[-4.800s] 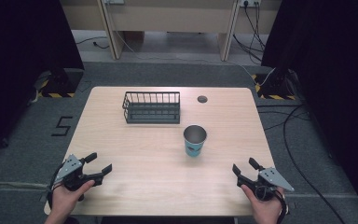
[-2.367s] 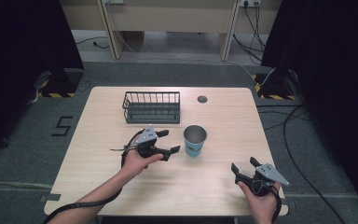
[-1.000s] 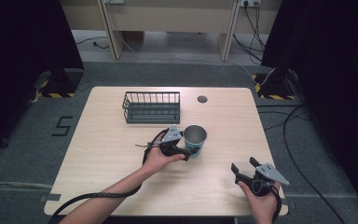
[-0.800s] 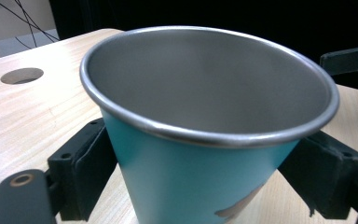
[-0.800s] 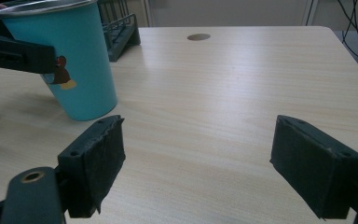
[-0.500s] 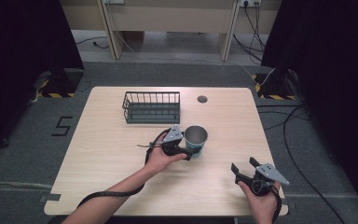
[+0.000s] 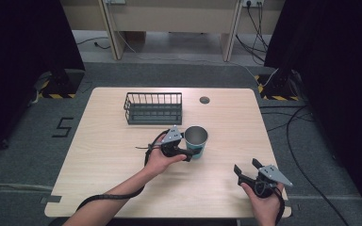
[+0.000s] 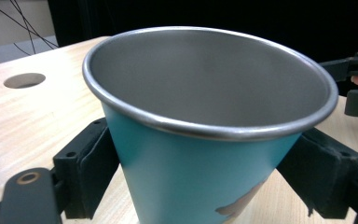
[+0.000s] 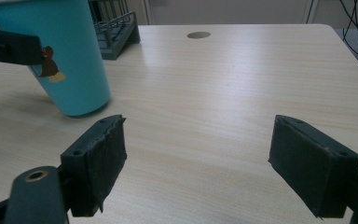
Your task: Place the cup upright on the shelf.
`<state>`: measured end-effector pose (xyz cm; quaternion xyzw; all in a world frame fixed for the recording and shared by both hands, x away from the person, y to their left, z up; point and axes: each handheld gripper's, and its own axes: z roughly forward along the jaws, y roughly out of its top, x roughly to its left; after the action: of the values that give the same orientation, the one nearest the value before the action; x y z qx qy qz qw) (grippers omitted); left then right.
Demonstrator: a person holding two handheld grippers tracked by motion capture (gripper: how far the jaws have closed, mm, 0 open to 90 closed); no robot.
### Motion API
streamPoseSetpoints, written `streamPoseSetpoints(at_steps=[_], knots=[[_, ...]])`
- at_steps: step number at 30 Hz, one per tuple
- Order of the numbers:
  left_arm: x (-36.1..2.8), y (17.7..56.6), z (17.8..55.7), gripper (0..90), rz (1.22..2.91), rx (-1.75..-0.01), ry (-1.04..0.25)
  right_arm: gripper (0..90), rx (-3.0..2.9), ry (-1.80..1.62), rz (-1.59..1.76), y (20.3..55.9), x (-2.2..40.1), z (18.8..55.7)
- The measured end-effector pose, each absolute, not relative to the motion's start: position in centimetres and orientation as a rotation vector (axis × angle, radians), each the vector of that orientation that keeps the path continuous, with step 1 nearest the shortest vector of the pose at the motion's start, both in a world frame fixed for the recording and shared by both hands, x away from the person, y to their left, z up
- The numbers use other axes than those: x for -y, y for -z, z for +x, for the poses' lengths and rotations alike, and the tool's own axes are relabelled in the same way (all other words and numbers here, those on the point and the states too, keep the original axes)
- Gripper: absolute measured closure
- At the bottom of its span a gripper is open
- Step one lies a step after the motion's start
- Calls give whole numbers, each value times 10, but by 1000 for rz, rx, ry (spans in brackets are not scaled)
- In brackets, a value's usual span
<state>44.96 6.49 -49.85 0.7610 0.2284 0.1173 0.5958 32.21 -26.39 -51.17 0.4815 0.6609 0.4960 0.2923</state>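
Your tabletop (image 7: pixel 99 155) is pale wood with a round cable hole (image 7: pixel 204 100) at about one o'clock. A dark wire basket (image 7: pixel 153 108) sits toward eleven o'clock, and the teal cup (image 7: pixel 196 141) stands upright near centre.

Teal-coated metal cup (image 8: pixel 200 154): brushed matt steel inside, smooth rolled rim. Pale wood-grain table (image 9: pixel 242 79): smooth, matt. Dark wire basket (image 7: pixel 153 108): matt metal. Rough black gripper pads (image 9: pixel 109 154).
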Motion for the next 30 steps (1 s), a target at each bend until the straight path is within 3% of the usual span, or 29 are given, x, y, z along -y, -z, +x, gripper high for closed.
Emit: streamPoseSetpoints(at_steps=[30], knots=[[-117, 465, 451, 159, 1717, -571, -380, 198, -1757, -1325, 1290, 512, 265, 322]])
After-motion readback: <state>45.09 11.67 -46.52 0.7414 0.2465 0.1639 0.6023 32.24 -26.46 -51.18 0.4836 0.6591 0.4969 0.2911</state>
